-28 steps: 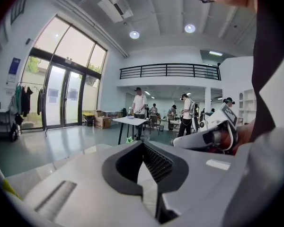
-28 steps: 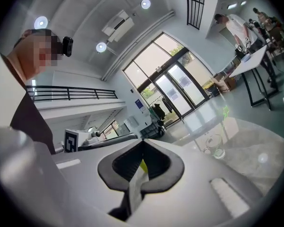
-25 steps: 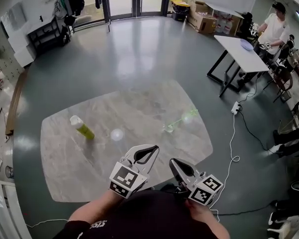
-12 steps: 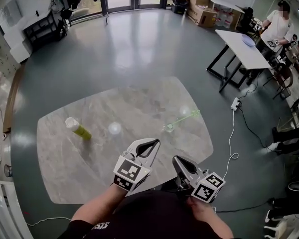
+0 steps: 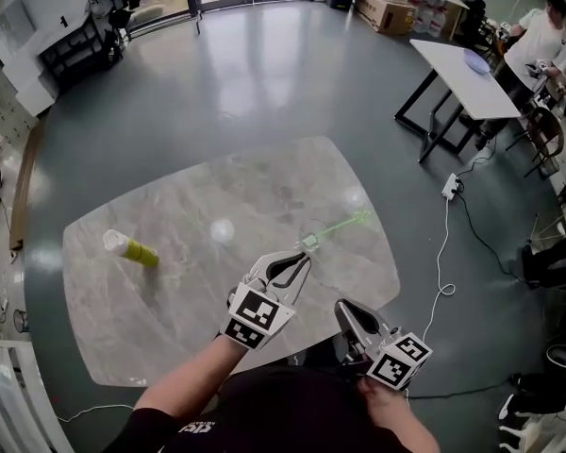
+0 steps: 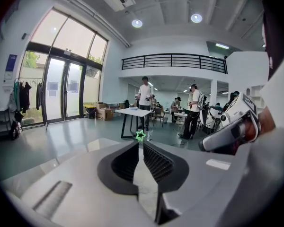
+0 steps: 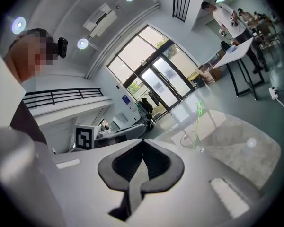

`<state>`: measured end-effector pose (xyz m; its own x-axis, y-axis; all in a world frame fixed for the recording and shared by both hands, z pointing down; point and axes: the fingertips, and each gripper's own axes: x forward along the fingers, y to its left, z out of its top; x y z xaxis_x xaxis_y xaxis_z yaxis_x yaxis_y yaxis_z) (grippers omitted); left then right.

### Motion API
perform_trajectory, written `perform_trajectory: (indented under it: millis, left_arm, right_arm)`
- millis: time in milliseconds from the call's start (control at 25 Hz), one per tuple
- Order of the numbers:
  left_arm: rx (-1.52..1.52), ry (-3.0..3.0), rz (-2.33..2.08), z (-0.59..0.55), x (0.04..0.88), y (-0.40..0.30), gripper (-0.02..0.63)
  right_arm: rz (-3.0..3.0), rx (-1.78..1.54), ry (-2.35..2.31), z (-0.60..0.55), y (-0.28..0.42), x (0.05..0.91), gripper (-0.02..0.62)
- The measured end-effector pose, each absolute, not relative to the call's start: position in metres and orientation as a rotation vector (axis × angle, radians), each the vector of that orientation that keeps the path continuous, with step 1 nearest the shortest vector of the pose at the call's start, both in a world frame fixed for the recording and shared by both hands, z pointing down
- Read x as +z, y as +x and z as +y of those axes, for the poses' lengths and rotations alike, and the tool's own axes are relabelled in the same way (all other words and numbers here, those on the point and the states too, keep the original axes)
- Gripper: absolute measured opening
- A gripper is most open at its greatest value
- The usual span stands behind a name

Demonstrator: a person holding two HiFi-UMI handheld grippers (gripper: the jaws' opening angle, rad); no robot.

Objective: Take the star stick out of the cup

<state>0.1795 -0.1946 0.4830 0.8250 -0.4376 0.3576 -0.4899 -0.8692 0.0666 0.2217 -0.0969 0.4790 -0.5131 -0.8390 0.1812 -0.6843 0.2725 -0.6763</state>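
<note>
A clear cup (image 5: 308, 243) stands on the marble table (image 5: 198, 300), right of its middle. The green star stick (image 5: 340, 226) leans out of it to the right, its star (image 5: 362, 217) near the table's edge. My left gripper (image 5: 305, 256) is shut and empty, with its tips just short of the cup. In the left gripper view the star (image 6: 140, 135) shows right above the closed tips (image 6: 141, 143). My right gripper (image 5: 341, 306) is shut too, held back near my body. From it I see the cup (image 7: 189, 138) and stick (image 7: 197, 124) ahead.
A yellow-green bottle (image 5: 129, 247) lies on its side at the table's left. A white table (image 5: 467, 78) with a person (image 5: 542, 36) stands far right. A power strip and cable (image 5: 450, 186) lie on the floor by the table's right edge.
My left gripper has moved forward and now sits right by the cup. The right gripper has stayed near my body. Both stay shut.
</note>
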Motion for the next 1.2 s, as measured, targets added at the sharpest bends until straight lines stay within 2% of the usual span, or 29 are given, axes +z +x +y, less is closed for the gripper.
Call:
perform_trajectory:
  millis: [40, 80, 120, 280, 760, 1200]
  left_arm:
    - [0.531, 2.848, -0.728, -0.198, 0.490, 0.186, 0.018]
    - [0.556, 2.844, -0.729, -0.202, 0.497, 0.191, 0.068]
    - [0.576, 2.840, -0.731, -0.205, 0.504, 0.196, 0.086]
    - [0.616, 2.829, -0.725, -0.214, 0.525, 0.213, 0.117]
    - [0.767, 2.832, -0.760, -0.248, 0.586, 0.252, 0.169]
    - [0.936, 2.773, -0.734, -0.266, 0.639, 0.285, 0.169]
  right_arm:
    - [2.321, -1.068, -1.417, -0.099, 0.228, 0.479, 0.011]
    - [2.315, -1.068, -1.417, -0.100, 0.233, 0.480, 0.011]
    - [2.309, -1.070, -1.418, -0.101, 0.239, 0.481, 0.011]
    - [2.284, -1.103, -1.423, -0.102, 0.256, 0.493, 0.011]
    - [2.211, -1.195, -1.421, -0.099, 0.272, 0.524, 0.011]
    - [2.145, -1.210, -1.517, -0.096, 0.321, 0.529, 0.011]
